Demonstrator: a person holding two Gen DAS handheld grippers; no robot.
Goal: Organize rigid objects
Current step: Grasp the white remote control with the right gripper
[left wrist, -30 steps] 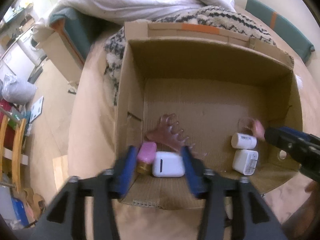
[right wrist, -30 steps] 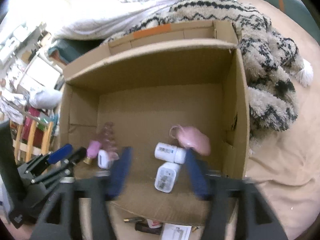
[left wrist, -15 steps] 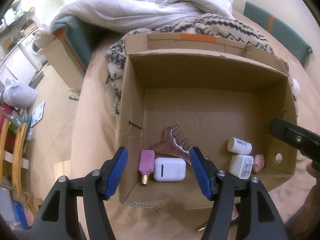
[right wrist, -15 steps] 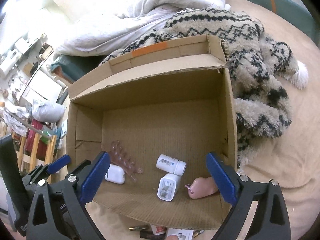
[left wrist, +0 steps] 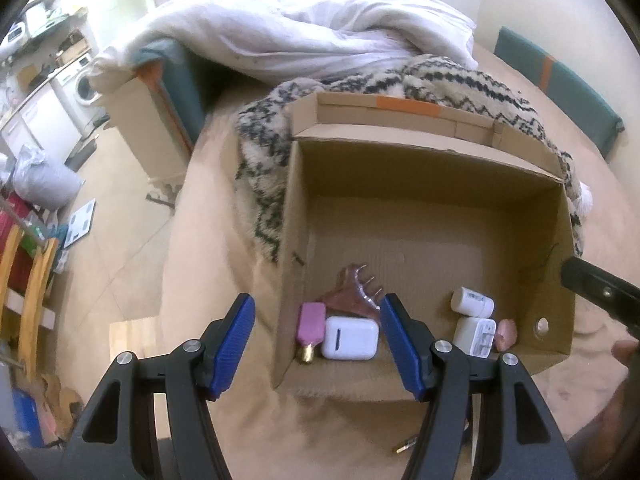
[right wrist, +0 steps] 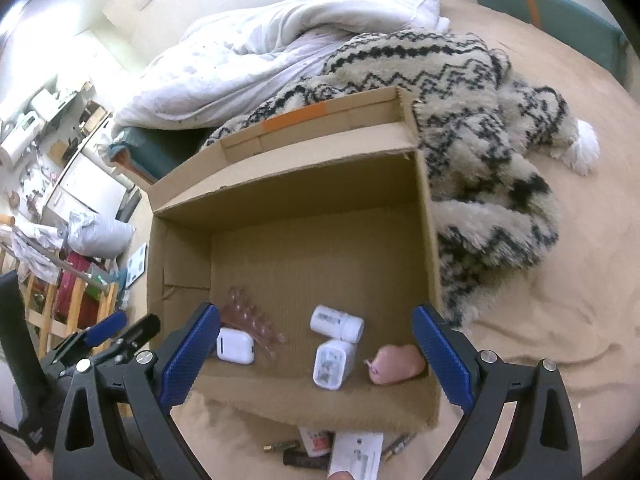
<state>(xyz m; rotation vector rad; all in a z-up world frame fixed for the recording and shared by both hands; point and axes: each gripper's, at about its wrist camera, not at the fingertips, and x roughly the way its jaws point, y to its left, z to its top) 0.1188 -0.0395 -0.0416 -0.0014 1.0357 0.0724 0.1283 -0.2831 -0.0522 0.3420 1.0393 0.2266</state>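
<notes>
Left gripper [left wrist: 316, 346]: one, jaws half apart, empty, poised over the near left corner of the box. Right gripper [right wrist: 316, 356]: one, jaws at full spread, empty, poised over the near right part of the box.

Cardboard box [right wrist: 424, 240]: one, open-topped, flaps up, resting on the beige bed [right wrist: 560, 340]. Contents, six items, all along the near wall, left to right:
- pink bottle [left wrist: 311, 322] with gold cap: one, lying flat in the near left corner.
- translucent pink comb [left wrist: 354, 292]: one, teeth pointing away, partly behind the case.
- white earbud case [left wrist: 350, 338]: one, just beside the bottle.
- white pill bottle [right wrist: 337, 323]: one, on its side.
- white charger plug [right wrist: 333, 364]: one, just in front of the pill bottle.
- pink rounded item [right wrist: 396, 364]: one, nearest the right wall; kind cannot be told.

Outside the box: patterned blanket [right wrist: 460, 128], one, against the far and right walls; white duvet [right wrist: 280, 40], one, beyond it. Small loose items lie on the bed before the near wall, too hidden to count.
</notes>
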